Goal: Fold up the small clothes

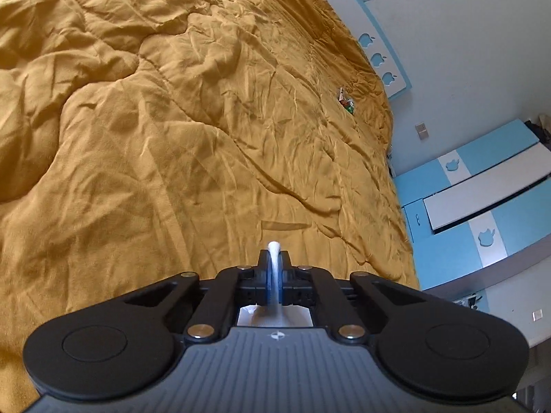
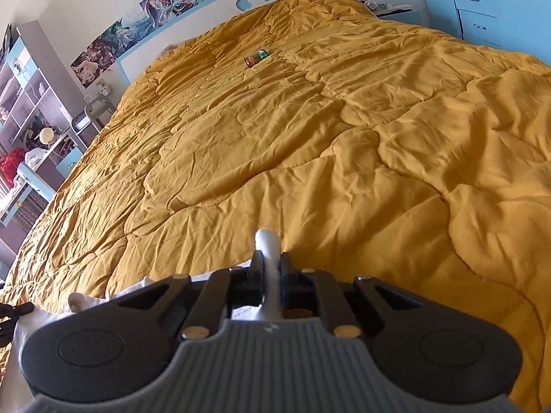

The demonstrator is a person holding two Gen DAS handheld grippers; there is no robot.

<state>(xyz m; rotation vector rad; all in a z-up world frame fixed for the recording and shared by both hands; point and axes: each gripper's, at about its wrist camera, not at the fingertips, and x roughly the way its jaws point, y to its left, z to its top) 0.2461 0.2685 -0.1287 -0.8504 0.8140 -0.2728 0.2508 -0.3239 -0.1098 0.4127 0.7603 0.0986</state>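
The left gripper [image 1: 274, 258] points forward and somewhat downward, its jaws pressed together on a thin fold of white cloth [image 1: 274, 251]. The right gripper [image 2: 270, 261] is angled down in much the same way, its jaws likewise clamped on a bunched strip of that white cloth.

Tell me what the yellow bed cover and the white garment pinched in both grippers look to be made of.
Bed cover: matte woven cloth, probably padded, judging by fine creases and puffy stitched panels. White garment: thin soft fabric, likely cotton knit but hard to tell; it bunches between the right gripper and squeezes thin in the left gripper.
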